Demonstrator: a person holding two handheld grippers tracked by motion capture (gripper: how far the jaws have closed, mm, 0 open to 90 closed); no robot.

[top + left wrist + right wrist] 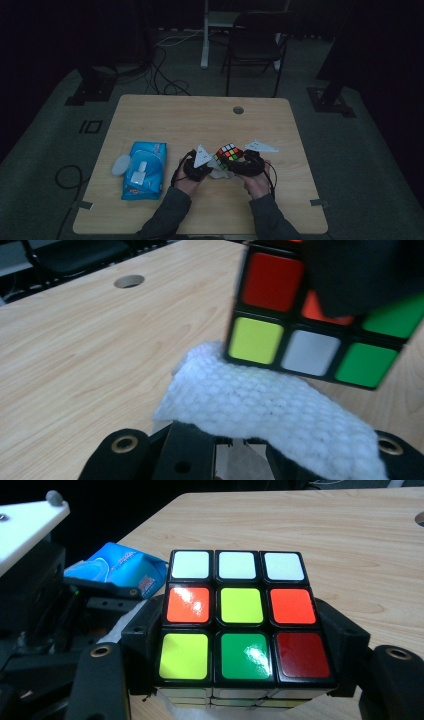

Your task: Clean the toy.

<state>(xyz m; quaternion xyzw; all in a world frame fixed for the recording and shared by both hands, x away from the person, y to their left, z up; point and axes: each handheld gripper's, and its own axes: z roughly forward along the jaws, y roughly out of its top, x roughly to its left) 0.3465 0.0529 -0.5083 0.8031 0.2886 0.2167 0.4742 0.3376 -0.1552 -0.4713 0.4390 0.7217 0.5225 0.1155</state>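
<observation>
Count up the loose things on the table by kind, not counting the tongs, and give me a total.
Rubik's cube: 1, clamped in the right tongs
White wipe: 1, held in the left tongs against the cube
Blue wet-wipe pack: 1
Round white lid beside the pack: 1
Total: 4

Both claws were black and blocky. The left claw (pixel 198 169) carried a pale three-cornered plate, and so did the right claw (pixel 248 163). A thin black cable looped from each. Brass-ringed screw holes marked the jaw bases. The person wore dark grey-green sleeves (pixel 170 212).
</observation>
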